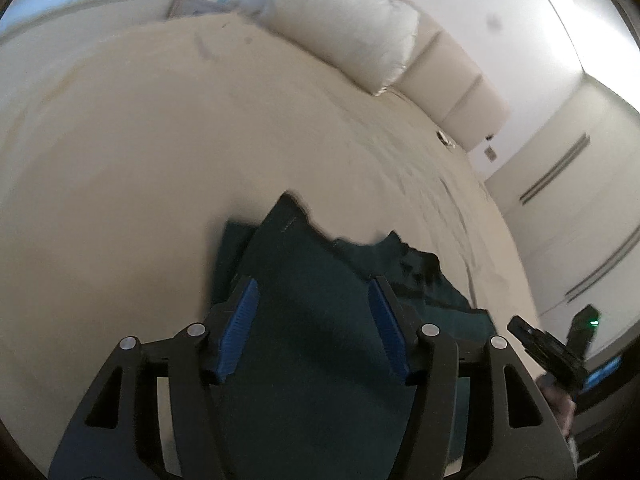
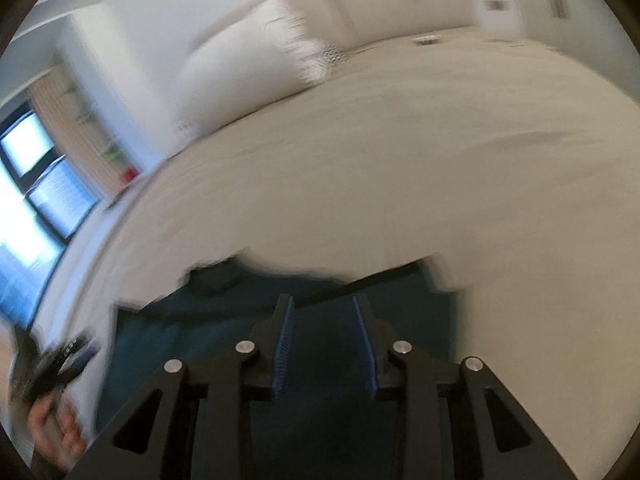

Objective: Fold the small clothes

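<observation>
A dark teal garment (image 1: 312,312) lies on the cream bed sheet (image 1: 140,168), partly folded, with a rumpled edge on its right. My left gripper (image 1: 314,284) is open above it, its blue pads wide apart and empty. In the right wrist view the same garment (image 2: 224,336) lies under my right gripper (image 2: 323,300), which is open with nothing between its blue pads. The right gripper also shows at the right edge of the left wrist view (image 1: 548,344). The right wrist view is blurred.
A white pillow (image 1: 348,20) and a padded headboard (image 1: 452,88) are at the far end of the bed. A window (image 2: 28,184) and shelves stand beyond the bed's left side. The person's hand on the left gripper (image 2: 56,428) shows at lower left.
</observation>
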The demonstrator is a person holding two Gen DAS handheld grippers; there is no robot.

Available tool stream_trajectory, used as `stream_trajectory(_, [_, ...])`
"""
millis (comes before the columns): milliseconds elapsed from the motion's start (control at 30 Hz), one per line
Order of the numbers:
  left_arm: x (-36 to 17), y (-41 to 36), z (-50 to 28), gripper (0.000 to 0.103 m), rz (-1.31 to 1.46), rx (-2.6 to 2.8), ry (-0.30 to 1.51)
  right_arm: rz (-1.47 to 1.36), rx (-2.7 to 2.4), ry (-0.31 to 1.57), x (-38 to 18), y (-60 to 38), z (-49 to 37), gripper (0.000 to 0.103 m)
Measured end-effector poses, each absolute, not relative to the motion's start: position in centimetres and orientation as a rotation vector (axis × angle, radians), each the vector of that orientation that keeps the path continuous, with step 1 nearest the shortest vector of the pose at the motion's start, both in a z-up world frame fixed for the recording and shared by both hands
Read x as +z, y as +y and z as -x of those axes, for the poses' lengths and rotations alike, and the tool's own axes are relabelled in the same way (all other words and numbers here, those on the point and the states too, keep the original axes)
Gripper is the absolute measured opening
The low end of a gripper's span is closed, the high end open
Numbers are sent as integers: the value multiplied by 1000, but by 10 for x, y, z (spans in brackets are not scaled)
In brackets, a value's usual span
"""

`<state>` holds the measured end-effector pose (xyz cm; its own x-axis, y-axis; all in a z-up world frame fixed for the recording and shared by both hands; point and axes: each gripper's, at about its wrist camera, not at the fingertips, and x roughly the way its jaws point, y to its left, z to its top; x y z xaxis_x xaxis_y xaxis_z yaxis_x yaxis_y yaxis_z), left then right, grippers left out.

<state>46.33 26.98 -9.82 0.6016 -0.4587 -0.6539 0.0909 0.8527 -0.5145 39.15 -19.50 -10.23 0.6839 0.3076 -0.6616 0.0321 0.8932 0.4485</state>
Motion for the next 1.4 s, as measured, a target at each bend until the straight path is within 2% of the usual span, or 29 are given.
stream_trajectory(133, [-109, 238, -478, 57, 270, -313, 895, -419, 378, 870, -122, -130, -394, 33])
stream_trajectory(233, [-140, 246, -476, 56, 279, -279, 939, -421, 363, 917, -144, -113, -404, 33])
stream_trajectory(333, [-144, 250, -466, 56, 243, -274, 906, -470, 296, 895, -157, -126, -417, 19])
stream_trajectory(400, [-146, 252, -462, 56, 207, -231, 911, -592, 241, 877, -163, -147, -424, 0])
stream_trajectory(467, [-158, 262, -462, 56, 253, -213, 933, -667, 179, 846, -164, -166, -431, 0])
stream_trajectory(567, [-158, 262, -456, 56, 245, -201, 939, -630, 115, 838, -155, -167, -431, 0])
stream_trajectory(633, [-160, 256, -452, 56, 211, -186, 934, -598, 109, 827, -148, -161, -422, 5])
stream_trajectory(700, [-160, 255, -448, 56, 204, -177, 934, -606, 162, 814, -143, -155, -406, 23])
stream_trajectory(767, [-160, 254, -445, 56, 202, -166, 942, -628, 231, 806, -142, -140, -396, 29])
stream_trajectory(967, [-146, 253, -434, 56, 211, -129, 959, -563, 345, 817, -130, -101, -368, 33])
stream_trajectory(1067, [-125, 259, -437, 57, 234, -135, 904, -608, 320, 787, -129, -117, -357, 41])
stream_trajectory(1167, [-111, 266, -454, 65, 283, -175, 879, -657, 287, 781, -132, -141, -345, 42])
stream_trajectory(1400, [-107, 259, -506, 65, 291, -272, 922, -698, 258, 802, -149, -163, -334, 44])
